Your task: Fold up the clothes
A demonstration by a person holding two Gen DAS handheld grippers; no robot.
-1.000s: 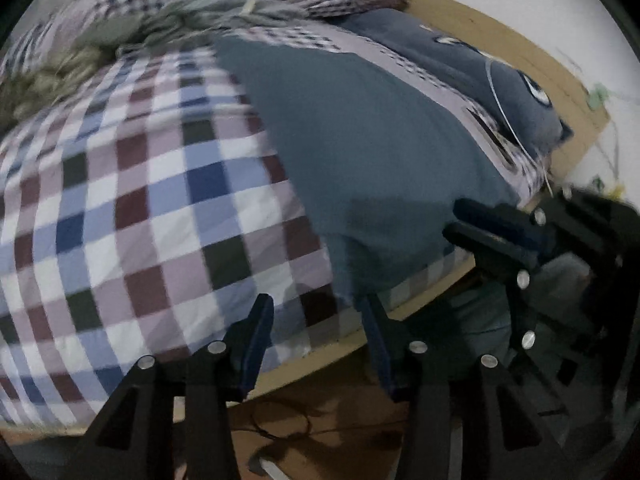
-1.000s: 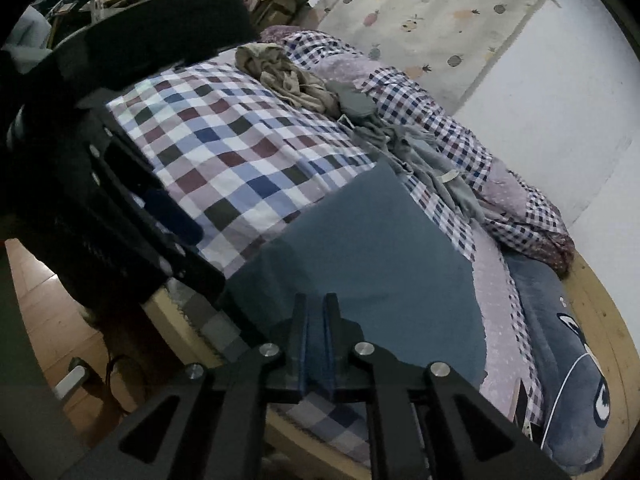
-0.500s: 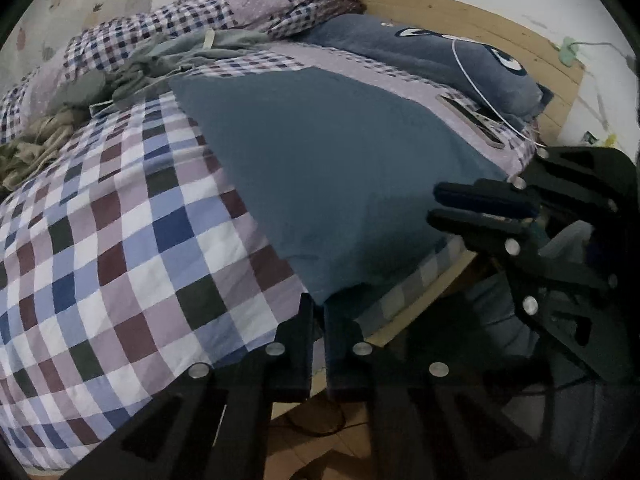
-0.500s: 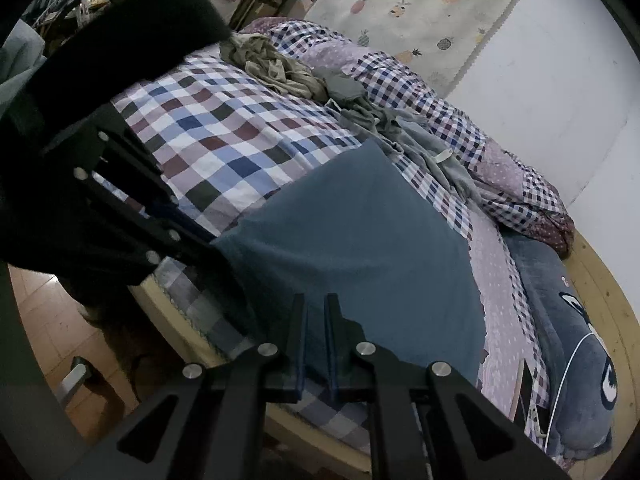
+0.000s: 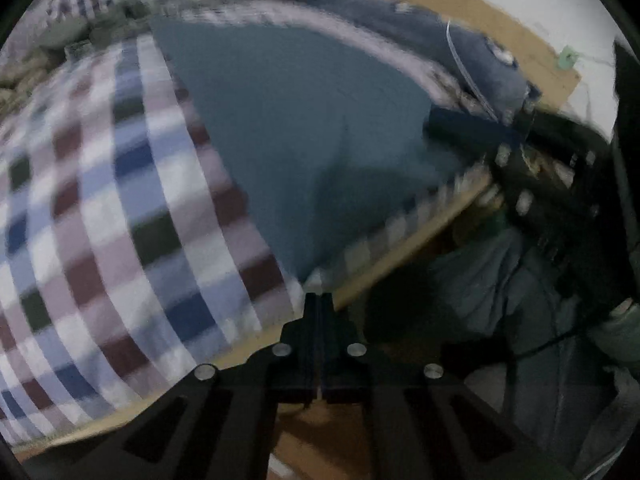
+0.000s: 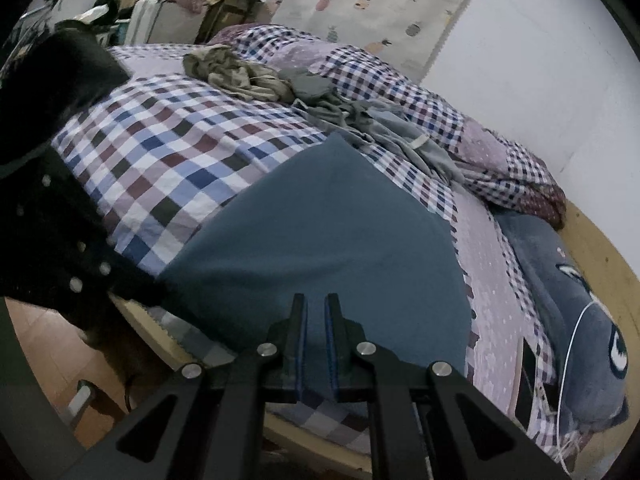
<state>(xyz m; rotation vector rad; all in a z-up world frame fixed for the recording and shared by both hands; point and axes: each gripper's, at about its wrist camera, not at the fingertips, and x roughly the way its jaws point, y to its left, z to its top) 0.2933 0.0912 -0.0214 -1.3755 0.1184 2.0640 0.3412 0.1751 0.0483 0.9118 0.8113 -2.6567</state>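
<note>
A plain teal garment (image 6: 320, 240) lies spread flat on the checked bed sheet (image 6: 160, 152), reaching the bed's near edge. My right gripper (image 6: 316, 312) is shut on the garment's near edge, with fabric showing in the thin slit between its blue pads. In the blurred left wrist view the garment (image 5: 300, 140) narrows to a corner at my left gripper (image 5: 318, 300), which is shut on that corner. The right gripper (image 5: 436, 124) shows there at the garment's right side.
A heap of beige clothes (image 6: 240, 72) and grey clothes (image 6: 380, 128) lies at the far side, against a checked quilt (image 6: 460, 128). A blue-grey plush pillow (image 6: 560, 300) lies at the right. The wooden bed frame (image 6: 304, 436) and floor (image 6: 44, 344) are below.
My left gripper's jaws went from open to shut at the garment's near corner. The right gripper stayed shut on the garment's edge and shifted a little.
</note>
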